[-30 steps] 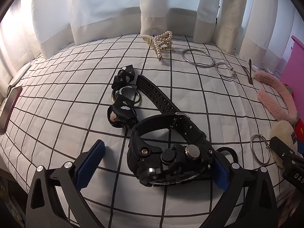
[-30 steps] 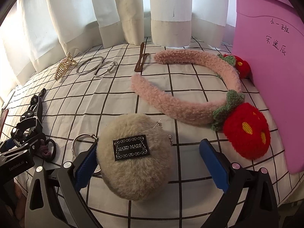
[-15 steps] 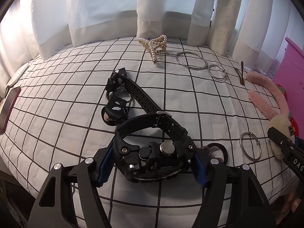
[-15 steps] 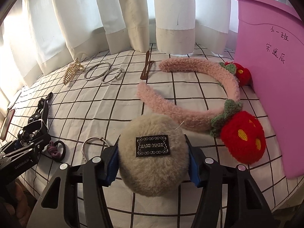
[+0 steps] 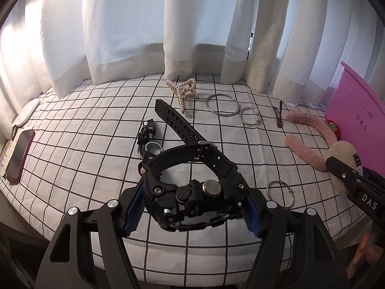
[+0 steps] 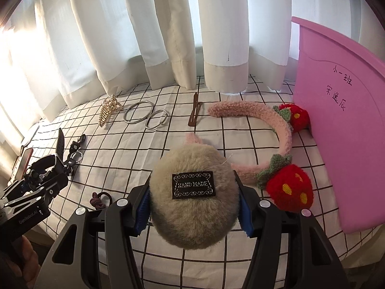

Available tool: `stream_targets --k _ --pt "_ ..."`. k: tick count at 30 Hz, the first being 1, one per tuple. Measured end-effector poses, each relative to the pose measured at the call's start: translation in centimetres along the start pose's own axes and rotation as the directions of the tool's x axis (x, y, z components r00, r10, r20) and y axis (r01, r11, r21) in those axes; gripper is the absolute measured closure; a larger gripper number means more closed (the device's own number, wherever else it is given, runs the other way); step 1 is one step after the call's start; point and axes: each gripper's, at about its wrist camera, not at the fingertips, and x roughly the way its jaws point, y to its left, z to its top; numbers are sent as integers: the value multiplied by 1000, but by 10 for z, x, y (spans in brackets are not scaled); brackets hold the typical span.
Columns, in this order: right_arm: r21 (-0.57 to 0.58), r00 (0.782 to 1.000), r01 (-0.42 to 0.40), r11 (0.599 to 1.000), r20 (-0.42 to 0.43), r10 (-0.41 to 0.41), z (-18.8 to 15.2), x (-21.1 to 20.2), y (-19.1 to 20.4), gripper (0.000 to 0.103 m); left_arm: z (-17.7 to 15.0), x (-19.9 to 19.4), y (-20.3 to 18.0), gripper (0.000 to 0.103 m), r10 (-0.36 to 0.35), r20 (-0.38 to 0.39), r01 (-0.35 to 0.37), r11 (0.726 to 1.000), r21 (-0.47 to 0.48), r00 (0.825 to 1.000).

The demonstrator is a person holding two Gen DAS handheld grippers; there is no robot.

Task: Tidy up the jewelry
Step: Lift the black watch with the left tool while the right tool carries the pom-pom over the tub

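Two grippers, each loaded. Left gripper (image 5: 192,210): blue pads clamped on the case of a black watch (image 5: 192,200), one pad at each side; strap loop points toward 12 o'clock, free strap end trailing to 11 o'clock over the checked bedspread (image 5: 84,149). Watch case appears clear of the cloth.

Right gripper (image 6: 193,208): pads pressed into both flanks of a beige fur pom-pom (image 6: 193,200), black "HAND MADE" label facing up. Pom-pom looks lifted off the bedspread.

Left wrist view, from the watch:
- 12 o'clock: pearl hair claw (image 5: 184,90), near the curtain (image 5: 120,24).
- 1 o'clock: large metal ring (image 5: 222,104), smaller ring (image 5: 250,116) touching it.
- 11 o'clock: black bow clip (image 5: 148,134), just beside the strap.
- 3 o'clock: keyring (image 5: 280,193), flat on the cloth.
- 9 o'clock, far edge: red phone (image 5: 20,155).

Right wrist view, from the pom-pom:
- 1 to 3 o'clock: pink fuzzy headband (image 6: 264,120) with red strawberries; far strawberry touching the pink bin (image 6: 349,132).
- 12 o'clock: brown hair clip (image 6: 195,113).
- 9 o'clock: maroon hair tie (image 6: 99,200).
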Motion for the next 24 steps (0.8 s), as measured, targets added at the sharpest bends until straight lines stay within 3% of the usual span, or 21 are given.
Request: stream_targets --k 12,18,24 --pt "29 992 -7 1000 125 4 42 -87 -15 46 54 -63 -42 36 -104 85 99 993 64 991" --pt "71 981 12 997 193 -26 62 -132 -42 46 81 -90 -87 36 -190 132 171 975 143 973" --pt "128 963 69 989 251 -99 72 -176 -83 46 100 -105 -144 36 -281 149 237 937 256 948"
